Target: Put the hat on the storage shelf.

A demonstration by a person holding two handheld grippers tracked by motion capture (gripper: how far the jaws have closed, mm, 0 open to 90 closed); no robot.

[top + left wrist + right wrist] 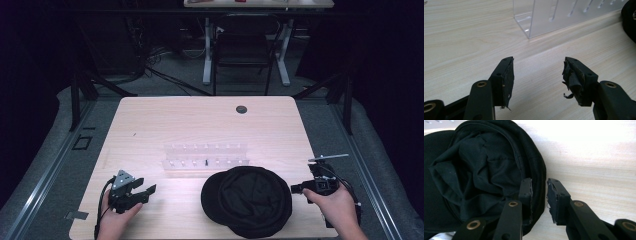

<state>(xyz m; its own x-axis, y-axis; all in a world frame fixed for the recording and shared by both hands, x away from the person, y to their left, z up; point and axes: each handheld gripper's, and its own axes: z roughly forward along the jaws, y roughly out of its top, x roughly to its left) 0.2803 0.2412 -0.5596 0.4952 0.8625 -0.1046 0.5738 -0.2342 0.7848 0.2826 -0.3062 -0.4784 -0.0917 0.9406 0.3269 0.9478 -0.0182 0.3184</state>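
Right hand-held gripper (539, 197) straddles the black fabric cap's (248, 200) rim, jaws not yet clenched — seat deeper before squeezing; left hand-held gripper (537, 80) rests released on the pale wooden counter (200, 125).

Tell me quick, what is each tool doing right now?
Left tool: open, empty, above the table.
Right tool: jaws straddle the black hat's rim; a gap shows, so open, not yet gripping.
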